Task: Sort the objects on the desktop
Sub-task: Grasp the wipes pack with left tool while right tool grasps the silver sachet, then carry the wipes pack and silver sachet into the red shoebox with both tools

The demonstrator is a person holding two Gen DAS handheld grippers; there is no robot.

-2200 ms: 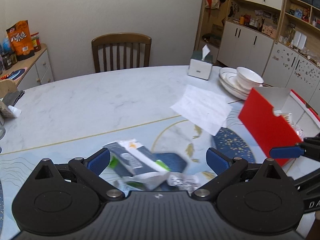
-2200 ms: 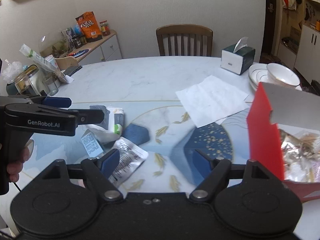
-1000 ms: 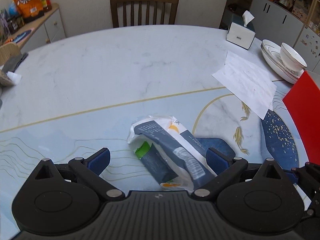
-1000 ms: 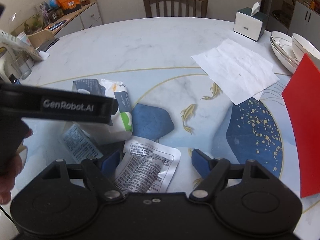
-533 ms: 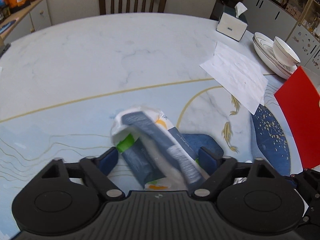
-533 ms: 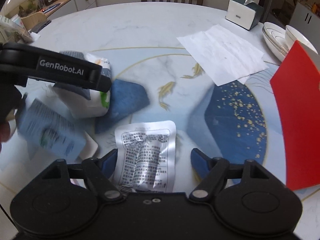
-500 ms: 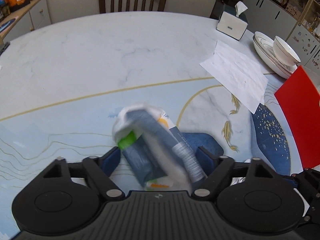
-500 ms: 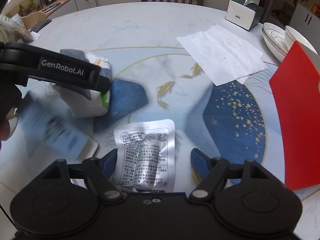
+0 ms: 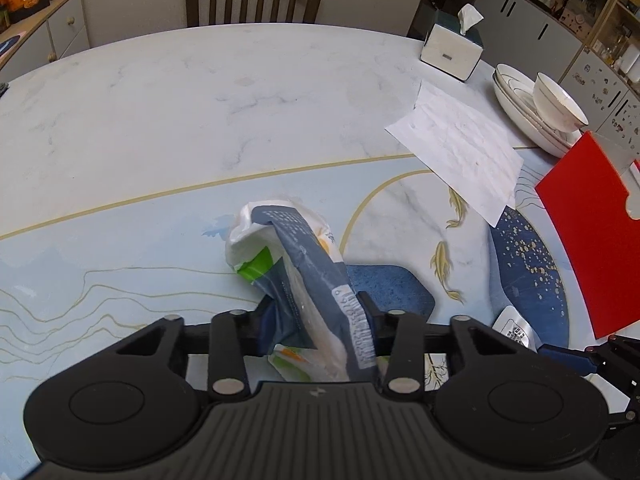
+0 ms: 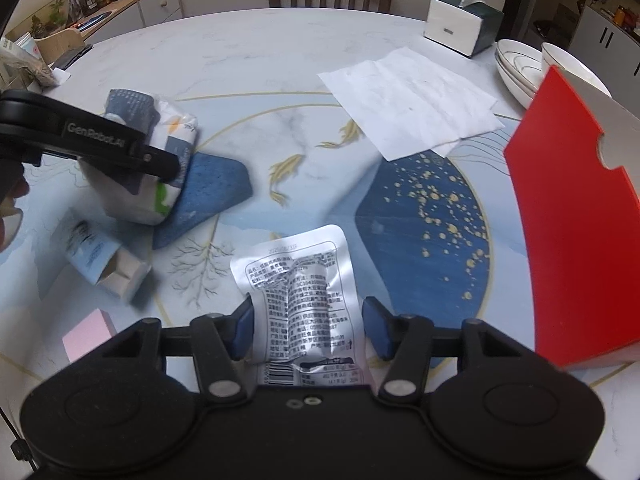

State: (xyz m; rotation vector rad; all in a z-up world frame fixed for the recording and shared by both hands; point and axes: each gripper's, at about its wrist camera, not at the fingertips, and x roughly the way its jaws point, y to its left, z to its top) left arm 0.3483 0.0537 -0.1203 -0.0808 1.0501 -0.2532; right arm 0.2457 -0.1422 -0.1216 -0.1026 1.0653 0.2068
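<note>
Counter [image 9: 200,112], marble with blue and gold inlay, is carrying every item below. Red box [image 10: 580,240], open-topped and standing at the right edge, is probably serving as the sorting bin, since it is sitting within reach of both arms. White paper sheet [image 10: 408,100] is lying flat beyond the centre, well apart from the work. Soft tissue pack [image 9: 304,280], white, grey-blue and green, is being pinched by the left gripper [image 9: 316,320], whose pads are pressing in on its near end; its long axis is running away from the camera, far end pointing toward the chair side and tilting slightly left, apparently raised off the counter. Silver foil pouch [image 10: 304,288] is lying flat, printed side up, long axis running straight out between the right gripper's pads; the right gripper [image 10: 308,332] is standing wide around its near end, not yet touching, seemingly readying a pick. Small pale-blue carton [image 10: 100,260] is lying open-ended near the pouch.
</note>
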